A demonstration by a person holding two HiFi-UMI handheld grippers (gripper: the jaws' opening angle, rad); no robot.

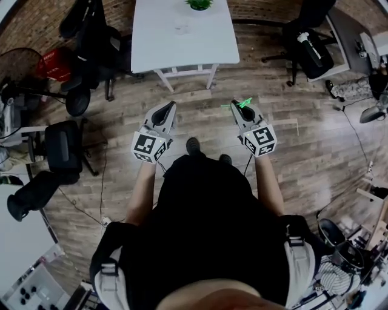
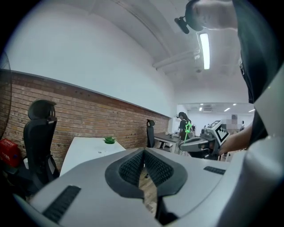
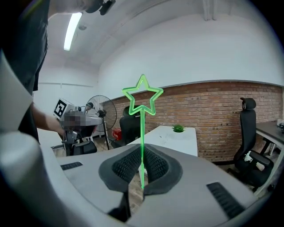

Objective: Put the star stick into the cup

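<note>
A thin green star stick (image 3: 142,101) stands upright between the pads of my right gripper (image 3: 142,153), which is shut on its shaft. From the head view the stick (image 1: 244,103) pokes out of the right gripper (image 1: 237,108), held at waist height over the wooden floor. My left gripper (image 1: 167,109) is level with it on the left, and its pads (image 2: 133,166) meet with nothing between them. A small clear thing (image 1: 180,28), possibly the cup, sits on the white table (image 1: 182,51) ahead, well beyond both grippers. The stick (image 2: 188,129) also shows in the left gripper view.
A small green plant (image 1: 199,4) stands at the table's far end. Black office chairs stand left of the table (image 1: 91,36), right of it (image 1: 309,42) and at my near left (image 1: 63,148). A fan (image 3: 100,108) and a brick wall (image 3: 222,111) lie beyond. Cables run over the floor.
</note>
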